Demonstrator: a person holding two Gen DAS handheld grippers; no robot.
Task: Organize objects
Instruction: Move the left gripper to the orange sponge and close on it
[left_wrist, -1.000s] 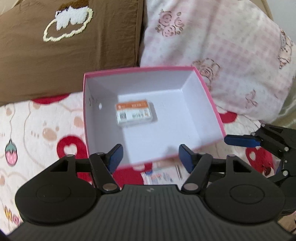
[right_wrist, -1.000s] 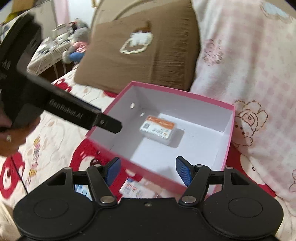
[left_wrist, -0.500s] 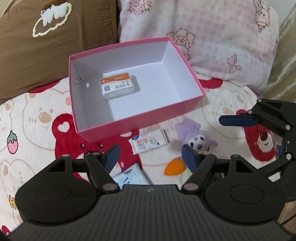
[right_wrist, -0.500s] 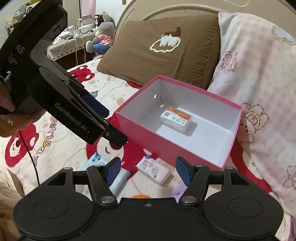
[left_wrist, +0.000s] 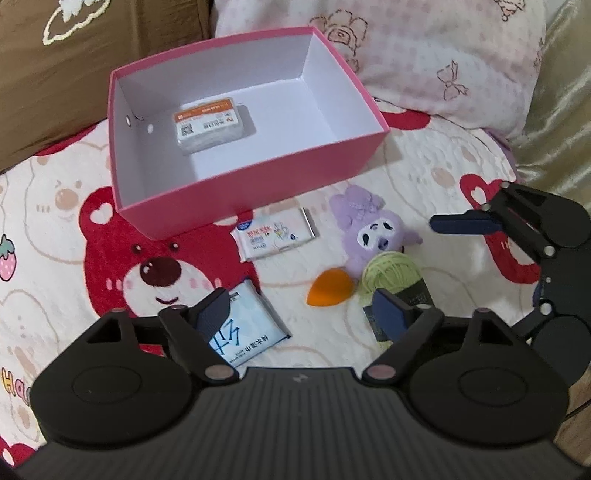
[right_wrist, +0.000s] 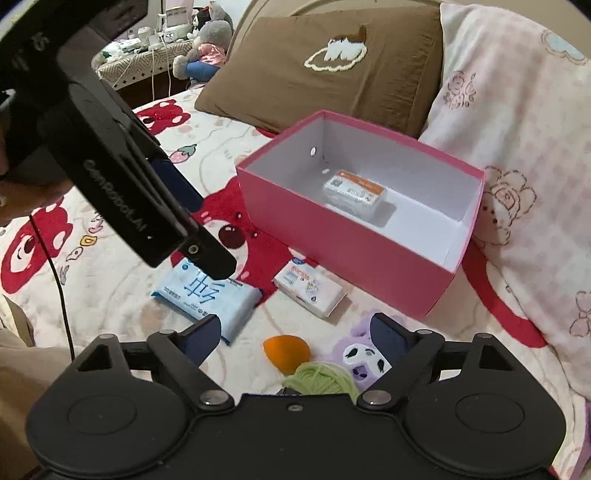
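A pink box (left_wrist: 255, 184) (right_wrist: 354, 251) stands open on the bed with one small orange-labelled pack (left_wrist: 208, 123) (right_wrist: 354, 190) inside. In front of it lie a white tissue pack (left_wrist: 275, 234) (right_wrist: 310, 290), a blue tissue pack (left_wrist: 245, 334) (right_wrist: 207, 295), an orange sponge (left_wrist: 330, 291) (right_wrist: 286, 350), a purple plush (left_wrist: 373, 230) (right_wrist: 364, 360) and a green yarn ball (left_wrist: 391, 275) (right_wrist: 321, 380). My left gripper (left_wrist: 301, 314) is open and empty above the blue pack. My right gripper (right_wrist: 291, 332) is open and empty above the sponge and yarn.
A brown pillow (right_wrist: 325, 70) and a pink patterned pillow (left_wrist: 424, 55) lean behind the box. The bedspread (left_wrist: 55, 221) has red bear prints. A side table with soft toys (right_wrist: 173, 48) stands far left in the right wrist view.
Both grippers have pulled back and up from the box. The loose objects in front of the box have come into view. The pack stays in the box.
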